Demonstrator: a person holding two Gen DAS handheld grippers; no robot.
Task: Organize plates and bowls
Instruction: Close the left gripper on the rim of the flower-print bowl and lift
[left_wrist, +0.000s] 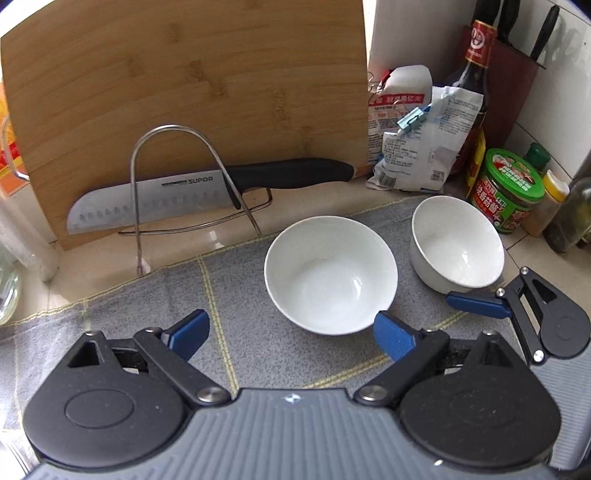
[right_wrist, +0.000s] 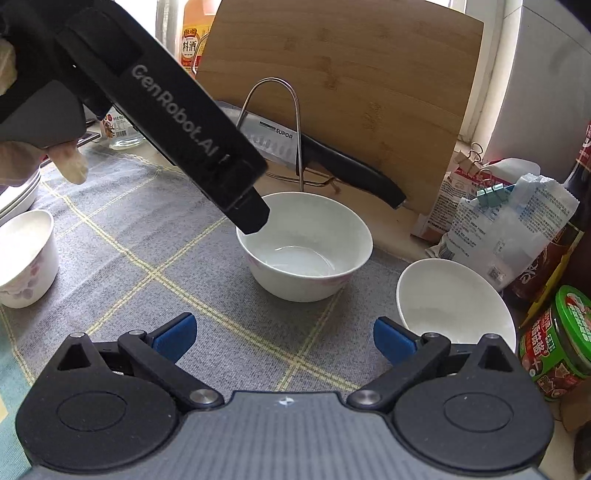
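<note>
Grey checked cloth (left_wrist: 122, 314) covers the counter, and a bamboo cutting board (left_wrist: 192, 92) leans upright at the back, the landmark for everything else. Against the board's face stands a wire rack (left_wrist: 166, 177) with a knife (left_wrist: 192, 192) lying across it, blade to the left in the left wrist view. In front of the board, on the cloth, sit 2 white bowls: the nearer bowl (left_wrist: 330, 275) roughly below the knife handle, and the second bowl (left_wrist: 456, 243) off the board's right edge, close to a green-lidded jar (left_wrist: 513, 188), a dark sauce bottle (left_wrist: 474, 103) and clipped food bags (left_wrist: 421, 136).

Left gripper (left_wrist: 291, 332) hangs over the cloth with its blue pads spread wide and nothing between them; its right pad lies just beside the nearer bowl's rim, and I cannot tell whether they touch. Right gripper (right_wrist: 286, 338) is likewise released and empty, hovering in front of the board with its right pad just beside the second bowl. In the right wrist view a floral bowl (right_wrist: 26, 258) and stacked plates (right_wrist: 18, 195) lie far left of the board.
</note>
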